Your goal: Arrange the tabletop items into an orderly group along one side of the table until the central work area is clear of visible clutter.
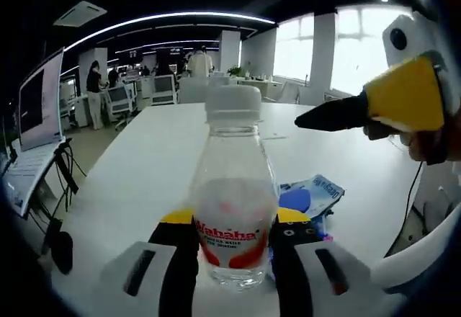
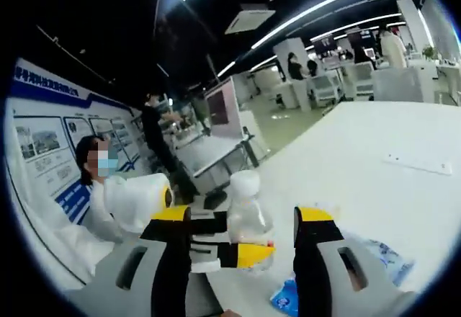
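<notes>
Two grippers work over a long white table (image 1: 144, 166) in an open office. In the left gripper view we see our left gripper (image 1: 234, 248) with its black, yellow-tipped jaws pressed against both sides of a clear plastic bottle (image 1: 234, 209). The bottle stands upright on the table, white cap on top, with a red and white label reading "Wahaha" just above the jaws. Just behind it to the right lies a blue and white packet (image 1: 317, 191), flat on the tabletop, with a rounded blue item touching it (we cannot tell what that one is). The right gripper (image 1: 317, 120) comes in from the right of this view, above the table and apart from the bottle; its yellow and black jaws look drawn together to a narrow point with nothing between them.

In the right gripper view, the right gripper's (image 2: 245, 238) own jaws rise from the bottom, and beyond them we see the same bottle (image 2: 246, 212) held by the left gripper (image 2: 216, 241), whose jaws cross the view from the left. A blue packet (image 2: 288, 299) lies low on the table near the right jaw, partly hidden. Farther along the white table (image 2: 374, 187) a small flat white piece (image 2: 418, 163) rests well apart from the bottle. A person in white (image 2: 108, 194) is at the left, beside the table.
</notes>
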The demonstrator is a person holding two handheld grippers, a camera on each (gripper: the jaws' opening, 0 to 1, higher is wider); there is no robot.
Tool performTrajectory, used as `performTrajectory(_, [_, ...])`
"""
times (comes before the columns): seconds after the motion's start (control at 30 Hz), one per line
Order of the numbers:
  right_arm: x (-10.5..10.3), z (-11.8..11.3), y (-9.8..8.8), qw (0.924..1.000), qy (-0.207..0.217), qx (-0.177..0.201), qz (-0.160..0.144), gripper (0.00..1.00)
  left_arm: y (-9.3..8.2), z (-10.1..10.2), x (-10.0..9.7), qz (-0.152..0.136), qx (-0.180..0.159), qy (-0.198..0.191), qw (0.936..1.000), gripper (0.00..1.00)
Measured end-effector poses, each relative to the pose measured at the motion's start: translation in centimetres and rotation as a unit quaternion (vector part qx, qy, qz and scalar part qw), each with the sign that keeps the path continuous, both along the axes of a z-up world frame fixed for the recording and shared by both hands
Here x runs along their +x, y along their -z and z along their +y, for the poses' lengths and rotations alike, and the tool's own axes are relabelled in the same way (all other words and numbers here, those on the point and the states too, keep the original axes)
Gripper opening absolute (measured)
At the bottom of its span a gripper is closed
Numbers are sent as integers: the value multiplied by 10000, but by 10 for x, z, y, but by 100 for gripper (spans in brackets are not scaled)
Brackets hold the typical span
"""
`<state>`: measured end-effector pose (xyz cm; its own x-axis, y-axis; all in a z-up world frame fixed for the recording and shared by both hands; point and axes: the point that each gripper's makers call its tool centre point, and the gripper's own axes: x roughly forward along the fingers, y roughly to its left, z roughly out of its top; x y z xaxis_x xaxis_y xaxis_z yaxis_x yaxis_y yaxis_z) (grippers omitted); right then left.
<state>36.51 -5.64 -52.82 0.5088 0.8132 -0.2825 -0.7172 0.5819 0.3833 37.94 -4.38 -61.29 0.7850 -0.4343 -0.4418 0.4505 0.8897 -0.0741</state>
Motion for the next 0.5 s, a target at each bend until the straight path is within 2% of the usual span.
performTrajectory(0.1, [6, 5, 2, 10000, 21, 5, 43, 56, -2, -1, -4, -9, -30, -3, 10000, 38])
performTrajectory(0.5, [10, 22, 5, 9997, -114, -148, -148, 53, -9, -5, -14, -65, -5, 0, 10000, 38])
